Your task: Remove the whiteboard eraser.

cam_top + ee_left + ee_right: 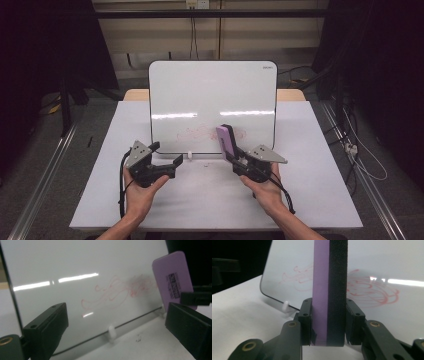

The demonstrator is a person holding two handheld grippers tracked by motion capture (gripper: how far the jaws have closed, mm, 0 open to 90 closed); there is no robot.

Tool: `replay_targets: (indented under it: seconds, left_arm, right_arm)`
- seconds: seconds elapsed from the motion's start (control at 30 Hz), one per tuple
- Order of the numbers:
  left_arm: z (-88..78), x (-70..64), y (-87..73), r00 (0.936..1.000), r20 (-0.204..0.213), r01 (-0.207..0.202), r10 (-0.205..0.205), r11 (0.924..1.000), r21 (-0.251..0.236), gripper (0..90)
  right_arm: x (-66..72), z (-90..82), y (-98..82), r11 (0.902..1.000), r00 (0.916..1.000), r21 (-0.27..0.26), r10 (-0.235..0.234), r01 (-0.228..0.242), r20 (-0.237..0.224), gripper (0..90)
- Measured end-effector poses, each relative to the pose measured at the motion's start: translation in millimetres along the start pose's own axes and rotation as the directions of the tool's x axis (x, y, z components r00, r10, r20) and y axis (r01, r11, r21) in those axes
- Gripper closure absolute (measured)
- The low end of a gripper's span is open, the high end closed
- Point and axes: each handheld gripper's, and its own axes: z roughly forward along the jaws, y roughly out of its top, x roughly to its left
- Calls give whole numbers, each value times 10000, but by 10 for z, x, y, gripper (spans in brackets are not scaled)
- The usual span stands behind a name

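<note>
A whiteboard [212, 105] stands propped upright toward the far side of the white desk [320, 200], leaning back a little, its bottom edge resting on small white clips [190, 156]. Low on the whiteboard, right of its middle, there is a loose red marker scribble [205, 133], partly smudged into a pinkish haze at one end.

The right gripper [235, 155] sits just in front of the whiteboard's lower right part, held in the person's right hand [267, 187]. Its jaws are clamped on a whiteboard eraser [226, 140], which stands up on end with a purple plastic back and a black felt face. From the right gripper view the eraser [329, 290] is seen edge-on, purple half on one side and black half on the other, pinched low down between the two jaw pads, with the scribble [372, 291] spread behind it on the whiteboard [387, 262]. The eraser's top overlaps the red marks in the high view; I cannot tell whether the felt touches the whiteboard.

The left gripper [167, 157] is in front of the whiteboard's lower left corner, held in the left hand [140, 192], well apart from the eraser. Its jaws stand wide apart with nothing between them. In the left gripper view the eraser's [172, 277] purple back shows a dark printed label, off beside the smudged end of the scribble [117, 291].
</note>
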Motion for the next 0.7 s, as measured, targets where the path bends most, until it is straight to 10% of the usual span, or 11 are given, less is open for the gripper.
replay_targets:
  seconds: [0.7]
  left_arm:
    - [454,-257,268,9926,1036,757,-634,9899,-1201,45]
  right_arm:
    - [254,204,36,9962,9915,-478,676,-733,-1112,648]
